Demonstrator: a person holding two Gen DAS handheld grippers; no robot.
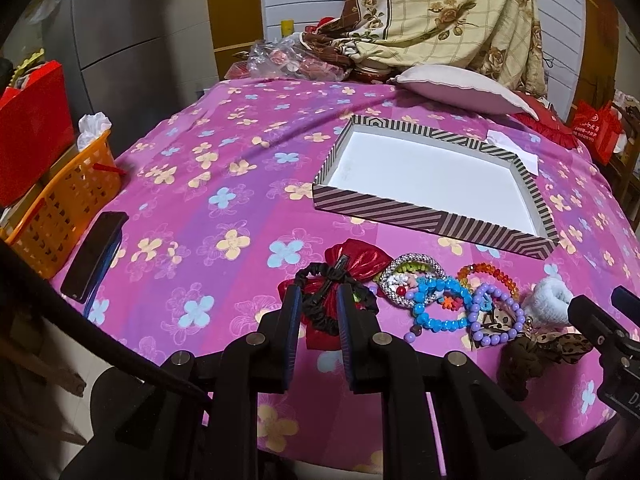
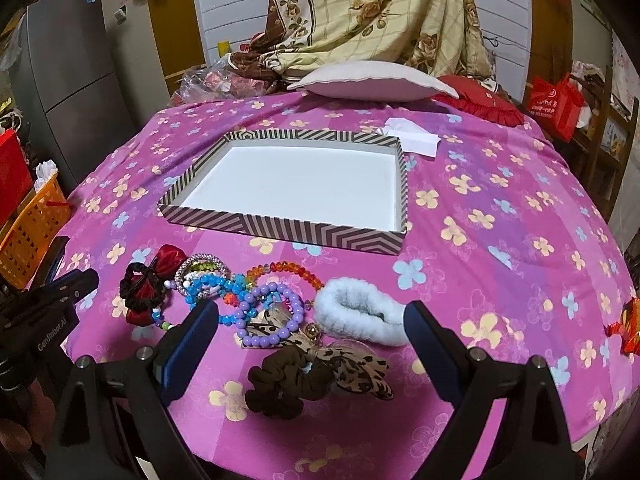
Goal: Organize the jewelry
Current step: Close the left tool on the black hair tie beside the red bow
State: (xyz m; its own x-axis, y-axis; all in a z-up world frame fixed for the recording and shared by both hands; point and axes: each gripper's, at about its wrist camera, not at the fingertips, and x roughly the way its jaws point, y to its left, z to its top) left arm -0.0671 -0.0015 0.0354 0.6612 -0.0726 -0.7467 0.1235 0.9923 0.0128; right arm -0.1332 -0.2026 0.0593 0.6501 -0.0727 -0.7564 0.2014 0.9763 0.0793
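Observation:
A striped tray point(image 1: 384, 210) point(image 2: 280, 226) with a white inside lies empty on the pink flowered cloth. In front of it lies a row of jewelry: a red bow with a black scrunchie point(image 1: 344, 276) point(image 2: 146, 280), a blue bead bracelet point(image 1: 440, 308) point(image 2: 208, 284), an orange bead bracelet point(image 1: 492, 274) point(image 2: 284, 270), a purple bead bracelet point(image 1: 496, 320) point(image 2: 268, 314), a white fluffy scrunchie point(image 1: 548, 304) point(image 2: 360, 314) and a brown leopard scrunchie point(image 1: 532, 356) point(image 2: 312, 376). My left gripper point(image 1: 318, 312) is narrowly open around the black scrunchie. My right gripper point(image 2: 312, 320) is wide open above the purple bracelet and white scrunchie.
A black phone point(image 1: 94, 256) lies at the cloth's left edge by an orange basket point(image 1: 60, 208) point(image 2: 28, 224). A pillow point(image 1: 460, 88) point(image 2: 372, 80), folded paper point(image 1: 512, 148) point(image 2: 416, 138) and a quilt lie behind the tray. A red wrapper point(image 2: 626, 326) lies far right.

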